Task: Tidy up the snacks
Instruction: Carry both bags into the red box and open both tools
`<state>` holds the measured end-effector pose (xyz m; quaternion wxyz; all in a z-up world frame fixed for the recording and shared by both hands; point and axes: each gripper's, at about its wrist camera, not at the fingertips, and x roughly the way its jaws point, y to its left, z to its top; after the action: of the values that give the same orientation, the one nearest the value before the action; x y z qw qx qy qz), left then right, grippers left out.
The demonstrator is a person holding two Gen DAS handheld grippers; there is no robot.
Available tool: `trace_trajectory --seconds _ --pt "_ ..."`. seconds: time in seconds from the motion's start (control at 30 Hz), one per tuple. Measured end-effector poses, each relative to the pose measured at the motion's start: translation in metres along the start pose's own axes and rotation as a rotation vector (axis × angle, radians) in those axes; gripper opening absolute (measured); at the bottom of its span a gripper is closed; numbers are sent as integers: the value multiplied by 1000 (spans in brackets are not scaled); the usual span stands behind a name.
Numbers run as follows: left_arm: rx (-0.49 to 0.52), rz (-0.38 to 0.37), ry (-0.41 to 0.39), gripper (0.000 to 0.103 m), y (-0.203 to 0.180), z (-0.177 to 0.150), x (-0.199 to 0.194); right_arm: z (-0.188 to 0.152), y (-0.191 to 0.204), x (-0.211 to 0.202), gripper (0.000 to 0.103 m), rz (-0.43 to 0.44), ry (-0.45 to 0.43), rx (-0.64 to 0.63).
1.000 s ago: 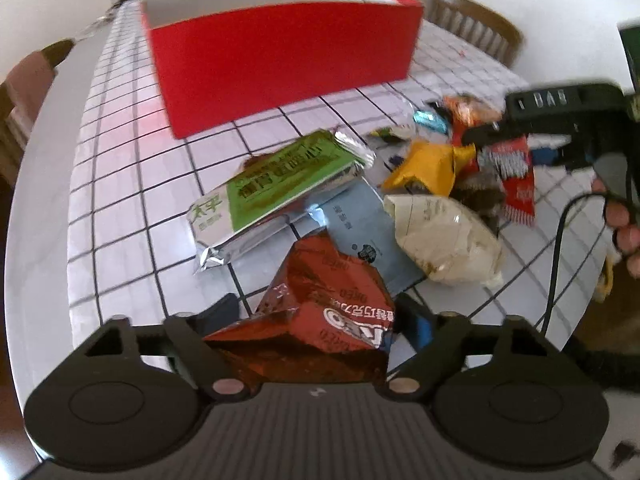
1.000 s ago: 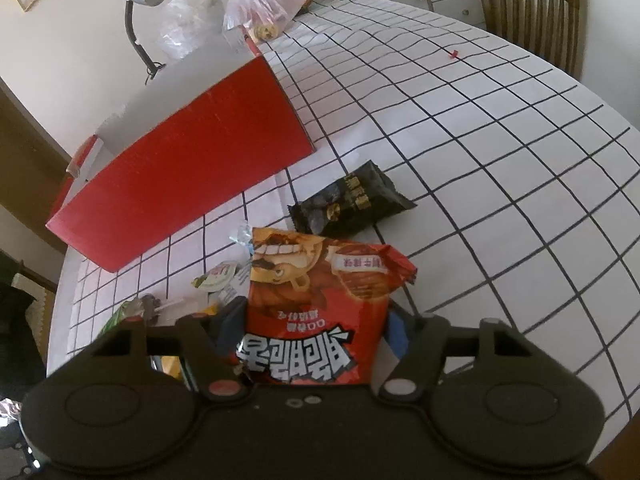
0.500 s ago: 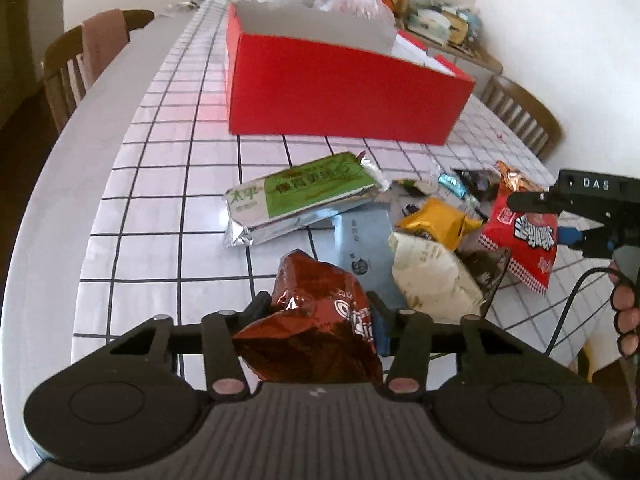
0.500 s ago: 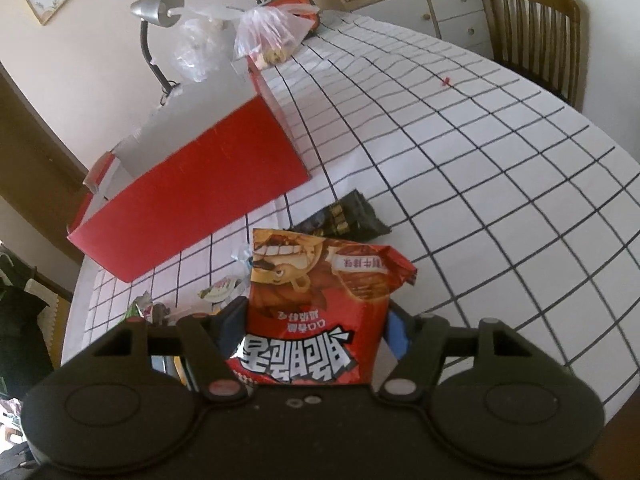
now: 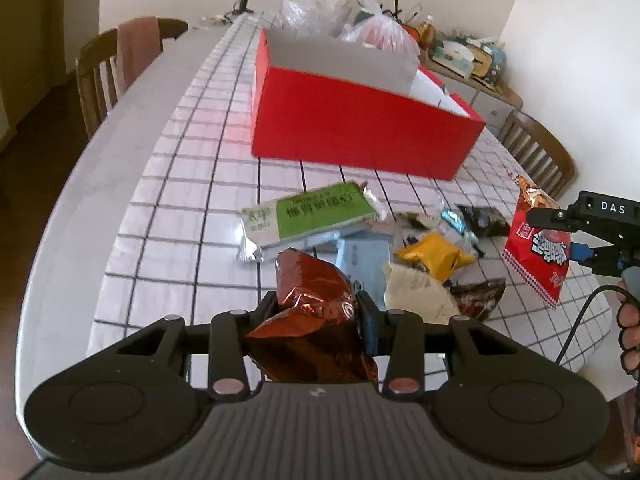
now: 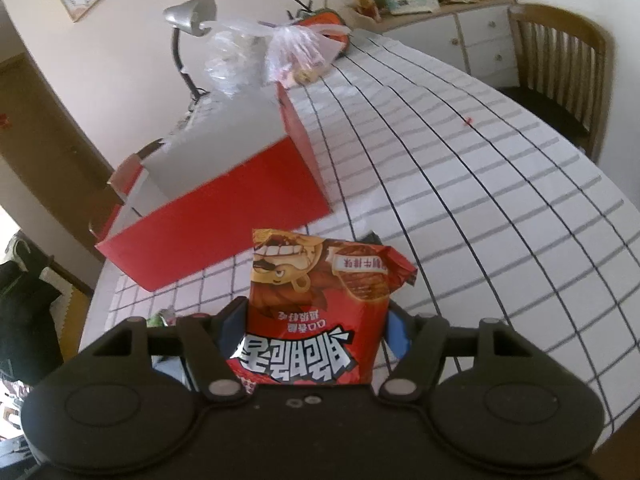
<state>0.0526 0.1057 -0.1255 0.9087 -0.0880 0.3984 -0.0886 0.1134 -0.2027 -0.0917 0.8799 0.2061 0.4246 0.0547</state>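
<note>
My left gripper (image 5: 316, 312) is shut on a crumpled brown foil snack bag (image 5: 312, 304), lifted above the checked table (image 5: 192, 184). My right gripper (image 6: 316, 324) is shut on a red cartoon snack bag (image 6: 320, 300), held off the table; the same red bag (image 5: 536, 248) and right gripper (image 5: 560, 232) show at the right of the left wrist view. An open red box (image 5: 360, 128) stands further back on the table, seen also as the red box (image 6: 224, 216) in the right wrist view. Below lie a green packet (image 5: 316, 212), a yellow pack (image 5: 436, 256) and a cream bag (image 5: 420, 292).
A pale blue packet (image 5: 364, 260), a black pack (image 5: 484, 220) and small wrapped sweets lie in the pile. Plastic bags (image 6: 288, 52) and a desk lamp (image 6: 188, 20) stand behind the box. Wooden chairs (image 6: 560, 64) flank the table. A person's fingers (image 5: 628, 320) hold the right gripper.
My left gripper has closed on the brown foil bag and lifted it off the table, rolling as it rose. My right gripper has risen with the red bag still held.
</note>
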Motion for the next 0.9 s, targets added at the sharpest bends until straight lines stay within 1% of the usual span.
trace_trajectory --seconds 0.13,0.27,0.43,0.5,0.57,0.7,0.83,0.9 --pt "14 2 -35 40 -7 13 -13 15 9 -6 68 19 -29 -36" --pt "31 17 -78 40 -15 36 -21 33 20 -9 68 27 -59 -74" --pt "59 62 -124 40 -27 76 -21 61 39 -6 68 32 -84 -130" --pt "68 64 -140 40 -32 93 -20 72 48 -4 68 35 -99 -159" --pt "81 79 -154 40 -37 111 -16 85 57 1 68 30 -112 -187" --pt "104 108 -170 40 -51 145 -4 108 74 21 68 17 -107 -252" --pt "115 127 -174 40 -59 173 15 128 90 47 68 -2 -97 -311" --pt "108 133 -162 40 -61 188 29 136 97 62 68 -10 -87 -330"
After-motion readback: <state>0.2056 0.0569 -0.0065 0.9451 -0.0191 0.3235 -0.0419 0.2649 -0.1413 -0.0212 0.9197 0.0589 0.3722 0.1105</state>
